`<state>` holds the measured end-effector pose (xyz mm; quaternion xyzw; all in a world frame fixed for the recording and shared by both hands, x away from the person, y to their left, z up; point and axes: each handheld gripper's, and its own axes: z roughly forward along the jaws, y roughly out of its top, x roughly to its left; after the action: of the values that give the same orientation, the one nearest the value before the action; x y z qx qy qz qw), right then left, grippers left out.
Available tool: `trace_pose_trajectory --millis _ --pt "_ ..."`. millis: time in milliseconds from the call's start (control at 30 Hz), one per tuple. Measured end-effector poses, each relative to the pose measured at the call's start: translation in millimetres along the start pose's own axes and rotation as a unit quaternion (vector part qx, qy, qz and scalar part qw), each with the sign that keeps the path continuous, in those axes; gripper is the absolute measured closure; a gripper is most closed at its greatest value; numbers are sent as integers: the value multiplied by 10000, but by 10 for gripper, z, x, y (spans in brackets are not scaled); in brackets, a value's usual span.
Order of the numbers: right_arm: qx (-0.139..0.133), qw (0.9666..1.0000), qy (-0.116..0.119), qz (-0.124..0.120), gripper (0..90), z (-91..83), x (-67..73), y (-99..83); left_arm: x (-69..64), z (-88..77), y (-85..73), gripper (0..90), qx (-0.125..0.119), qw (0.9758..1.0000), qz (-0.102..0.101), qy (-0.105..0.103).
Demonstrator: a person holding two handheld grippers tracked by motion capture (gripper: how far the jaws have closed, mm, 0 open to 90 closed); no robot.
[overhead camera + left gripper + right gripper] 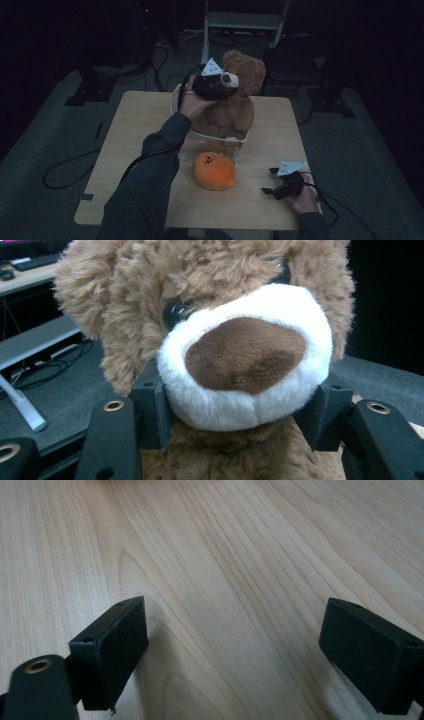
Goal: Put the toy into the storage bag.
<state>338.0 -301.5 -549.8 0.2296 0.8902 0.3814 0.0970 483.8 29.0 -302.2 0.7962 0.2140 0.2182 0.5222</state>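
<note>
A brown teddy bear (235, 107) sits upright in a clear plastic box (212, 146) at the back middle of the wooden table (135, 130). My left gripper (222, 82) is at its face. In the left gripper view the two black jaws press on either side of the bear's white muzzle (240, 355), so the left gripper (240, 412) is shut on it. An orange round plush (214, 170) lies on the table just in front of the box. My right gripper (270, 181) rests low at the table's front right, open, and between its jaws the right gripper (245, 650) has just bare wood.
A metal frame (242, 22) stands behind the table, with dark stands to either side. Cables (65, 172) trail across the grey floor at the left. The table's left half and far right strip are bare wood.
</note>
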Motion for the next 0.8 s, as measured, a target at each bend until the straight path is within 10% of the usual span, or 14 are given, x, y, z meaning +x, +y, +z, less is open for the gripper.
trace_pose_trajectory --millis 800 --pt "-3 10000 -1 -9 114 1 -1 0 14 36 -112 395 163 9993 -224 -236"
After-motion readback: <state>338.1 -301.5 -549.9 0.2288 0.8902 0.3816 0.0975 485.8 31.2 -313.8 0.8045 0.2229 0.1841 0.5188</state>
